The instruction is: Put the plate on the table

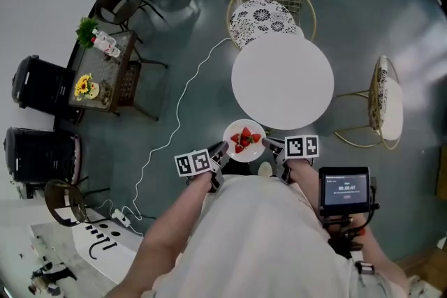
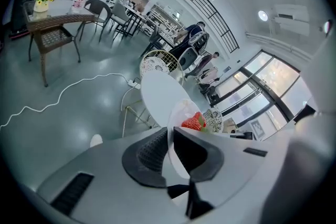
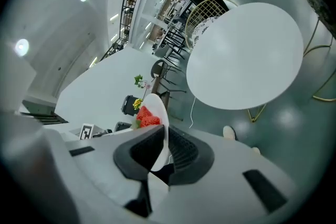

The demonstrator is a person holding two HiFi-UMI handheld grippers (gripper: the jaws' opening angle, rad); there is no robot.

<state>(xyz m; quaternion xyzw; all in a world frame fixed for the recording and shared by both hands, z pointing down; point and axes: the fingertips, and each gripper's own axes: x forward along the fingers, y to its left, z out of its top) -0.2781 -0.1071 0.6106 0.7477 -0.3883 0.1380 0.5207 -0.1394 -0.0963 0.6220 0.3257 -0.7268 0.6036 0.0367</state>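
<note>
Clearly the plate (image 1: 244, 141) is not yet down: it hangs in the air just short of the near edge of the round white tabletop (image 1: 283, 80), with strawberries (image 1: 244, 139) heaped on it. The left hand-held gripper (image 1: 222, 151) pinches the rim on one side and the right hand-held gripper (image 1: 269, 146) pinches the opposite side, each with its jaws pressed onto the thin edge.

To do this step well, I would judge that both sides should travel forward together and level, since any tilt could roll the fruit off. The plate should probably clear the table's edge before it is lowered, and go down flat until its base sits on the surface. Both grips should likely let go only then, and at about the same time.

The tabletop is bare, smooth and glossy, so a plate set near the rim might slide; somewhere toward the middle looks safer. Around it is a shiny grey-green floor (image 1: 188, 45), a gold wire chair (image 1: 269, 7) at the far side and another at the right. A small wicker side table (image 1: 105, 73) with flowers (image 1: 84, 86) stands well apart at the left, and a white cable (image 1: 174, 129) trails across the floor.
</note>
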